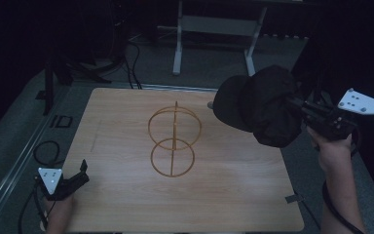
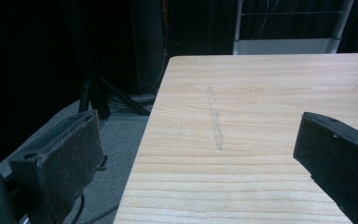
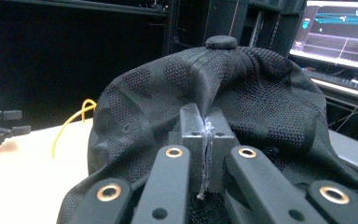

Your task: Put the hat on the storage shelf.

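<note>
I see a light wooden table (image 1: 126, 204) with rounded corners. A golden wire stand (image 1: 173, 141), two rings on an upright rod, sits near its centre. A faint grey streak (image 2: 216, 122) marks the left part.

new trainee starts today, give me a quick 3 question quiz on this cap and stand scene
1. True or false: the right gripper is shut on the black cap.
2. Where is the cap? A) on the wire stand B) held in the air over the table's right edge C) flat on the table
3. Fill in: the left gripper, near the table's front left corner, has its jaws ____.

Key
1. true
2. B
3. open
</note>
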`<state>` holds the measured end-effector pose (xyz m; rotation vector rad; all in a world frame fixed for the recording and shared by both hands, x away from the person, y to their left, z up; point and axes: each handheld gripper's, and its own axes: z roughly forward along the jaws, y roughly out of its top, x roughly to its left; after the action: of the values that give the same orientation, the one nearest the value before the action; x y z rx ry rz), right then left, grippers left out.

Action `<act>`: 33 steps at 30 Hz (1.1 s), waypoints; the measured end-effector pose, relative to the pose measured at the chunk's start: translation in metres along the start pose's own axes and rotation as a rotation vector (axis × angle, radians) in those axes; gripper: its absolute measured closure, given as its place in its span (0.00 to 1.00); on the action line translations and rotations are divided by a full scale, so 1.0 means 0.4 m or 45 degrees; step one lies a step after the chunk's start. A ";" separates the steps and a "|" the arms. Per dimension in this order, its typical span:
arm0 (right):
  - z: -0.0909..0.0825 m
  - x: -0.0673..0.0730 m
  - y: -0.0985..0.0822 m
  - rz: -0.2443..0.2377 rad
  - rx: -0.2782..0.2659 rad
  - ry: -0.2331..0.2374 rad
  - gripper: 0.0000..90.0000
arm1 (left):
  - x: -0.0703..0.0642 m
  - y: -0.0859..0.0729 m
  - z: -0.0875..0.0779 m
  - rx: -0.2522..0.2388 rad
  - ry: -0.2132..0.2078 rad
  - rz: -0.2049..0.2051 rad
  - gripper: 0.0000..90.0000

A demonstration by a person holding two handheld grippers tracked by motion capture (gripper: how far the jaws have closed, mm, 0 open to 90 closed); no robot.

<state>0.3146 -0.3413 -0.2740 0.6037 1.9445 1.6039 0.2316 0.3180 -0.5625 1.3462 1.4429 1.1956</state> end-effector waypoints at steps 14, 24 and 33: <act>0.072 0.038 0.041 -0.021 -0.056 0.084 0.99 | 0.000 0.000 0.000 -0.001 -0.003 0.000 0.02; 0.167 0.091 0.062 -0.025 -0.092 0.186 0.99 | 0.002 0.000 -0.001 -0.002 -0.009 -0.008 0.02; 0.249 0.136 0.073 -0.033 -0.086 0.268 0.99 | 0.002 -0.001 -0.001 -0.008 -0.015 -0.007 0.02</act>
<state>0.3393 -0.2270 -0.2666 0.3935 2.0277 1.7701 0.2310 0.3188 -0.5626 1.3420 1.4330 1.1860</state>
